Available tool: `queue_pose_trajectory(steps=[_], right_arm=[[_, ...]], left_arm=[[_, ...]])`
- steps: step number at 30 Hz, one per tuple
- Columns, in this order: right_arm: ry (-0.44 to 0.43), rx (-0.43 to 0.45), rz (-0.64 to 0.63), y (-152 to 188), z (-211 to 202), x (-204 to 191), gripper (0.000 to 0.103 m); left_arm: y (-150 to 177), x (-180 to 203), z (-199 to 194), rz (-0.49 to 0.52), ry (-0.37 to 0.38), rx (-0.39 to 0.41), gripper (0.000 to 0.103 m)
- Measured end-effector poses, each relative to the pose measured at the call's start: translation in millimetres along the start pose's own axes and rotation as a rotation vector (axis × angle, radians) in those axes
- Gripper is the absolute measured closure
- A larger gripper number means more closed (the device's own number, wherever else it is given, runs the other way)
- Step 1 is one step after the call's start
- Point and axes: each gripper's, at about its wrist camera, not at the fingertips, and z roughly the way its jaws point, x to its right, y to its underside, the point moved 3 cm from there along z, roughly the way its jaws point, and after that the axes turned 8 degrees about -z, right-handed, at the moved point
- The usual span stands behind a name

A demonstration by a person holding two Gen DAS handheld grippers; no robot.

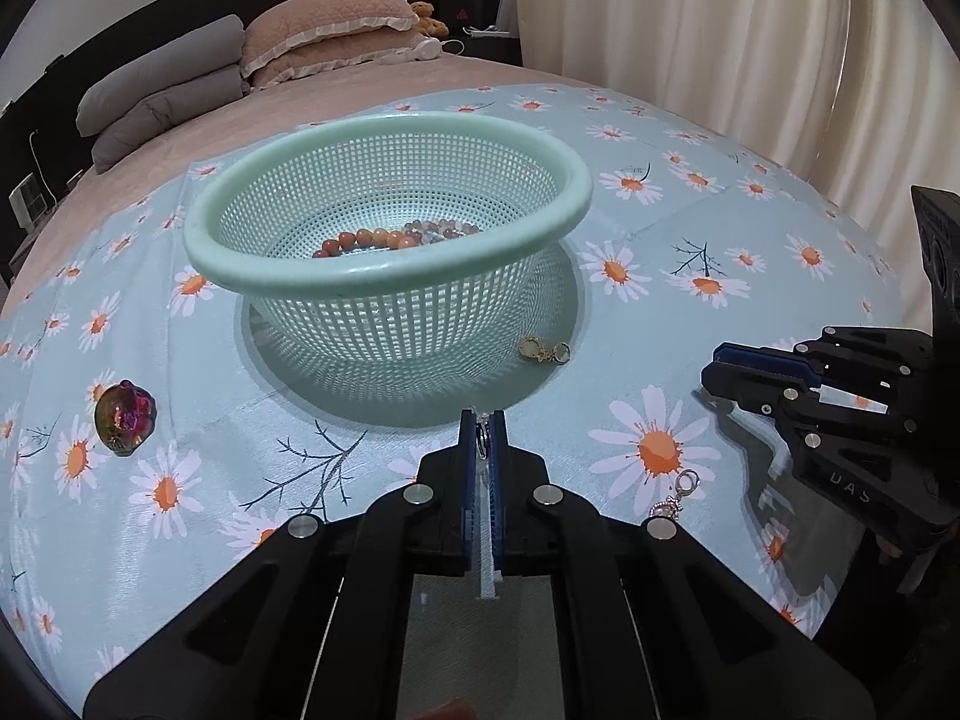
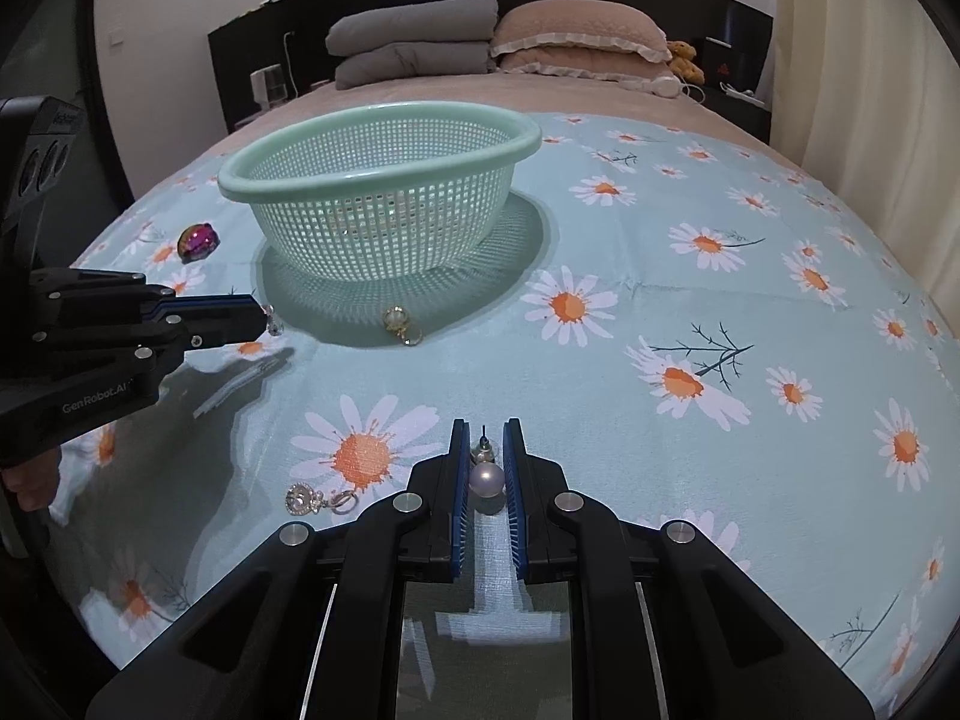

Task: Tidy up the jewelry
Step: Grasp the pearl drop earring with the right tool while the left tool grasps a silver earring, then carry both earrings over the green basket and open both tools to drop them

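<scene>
The left gripper [image 1: 482, 429] has its jaws squeezed on a small silver earring [image 2: 273, 321]. The right gripper [image 2: 486, 447] has its jaws slightly apart around a pearl earring [image 2: 486, 480], near the green basket [image 2: 384, 147].

White lettering "GenRobot.AI" stands on the side of the black plastic body of the left tongs [image 2: 264, 319], seen from the right wrist view. From the left wrist view, the black plastic body of the right tongs [image 1: 720, 369] carries white letters that read upside down, roughly "UAS"; the full word cannot be made out. No other text is legible.
</scene>
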Motion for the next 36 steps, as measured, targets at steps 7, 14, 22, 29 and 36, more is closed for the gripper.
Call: queue_pose_trajectory(steps=[7, 14, 22, 29, 36], right_arm=[[-0.031, 0.099, 0.010, -41.7, -18.9, 8.3, 0.092], [-0.088, 0.206, 0.011, -92.0, -33.8, 13.0, 0.092], [-0.127, 0.286, -0.029, -143.3, -34.1, 5.2, 0.092], [-0.141, 0.251, -0.038, -156.2, -2.6, 0.6, 0.092], [-0.143, 0.191, -0.006, -149.6, 23.5, 10.1, 0.091]], left_arm=[[-16.6, -5.4, -33.4, 0.007, -0.014, 0.045, 0.099], [-47.9, -14.7, -70.4, 0.005, -0.028, 0.132, 0.099], [-81.2, -21.2, -81.0, 0.038, -0.074, 0.190, 0.099], [-90.3, -33.1, -62.5, 0.025, -0.081, 0.179, 0.099], [-87.5, -53.8, -39.1, -0.050, -0.087, 0.144, 0.055]])
